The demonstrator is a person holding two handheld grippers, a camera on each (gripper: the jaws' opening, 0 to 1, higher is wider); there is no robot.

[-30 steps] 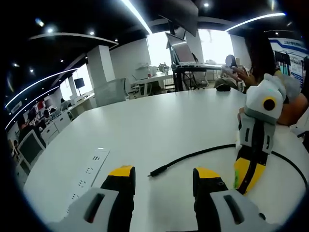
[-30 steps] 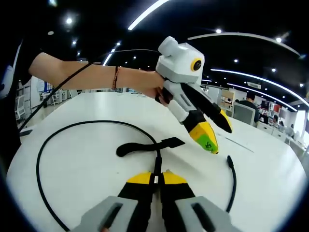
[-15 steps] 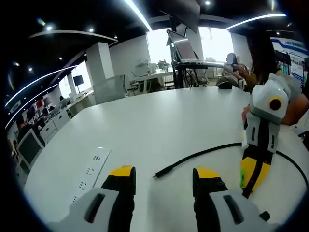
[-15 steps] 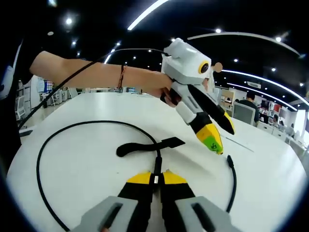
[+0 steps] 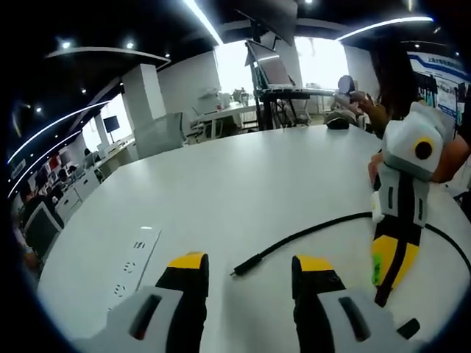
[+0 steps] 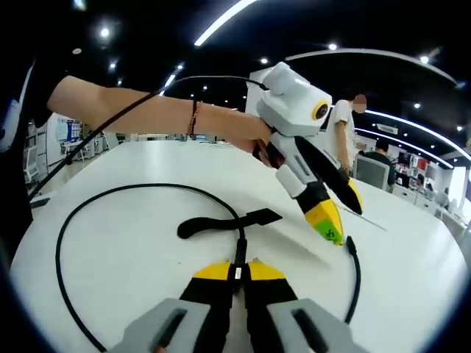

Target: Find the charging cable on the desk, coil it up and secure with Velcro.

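One black charging cable (image 6: 70, 220) lies in a loose loop across the white desk (image 6: 132, 272), uncoiled, its Velcro strap (image 6: 221, 219) unfastened at center frame. Right gripper (image 6: 238, 271), lower center, is clamped on the cable. Left gripper (image 5: 243, 263) hovers wide open by the plug end (image 5: 237, 271). Coiling and fastening remain.

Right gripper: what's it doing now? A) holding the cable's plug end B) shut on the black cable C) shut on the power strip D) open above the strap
B: the right gripper has its jaws closed on the black cable, just below the Velcro strap.
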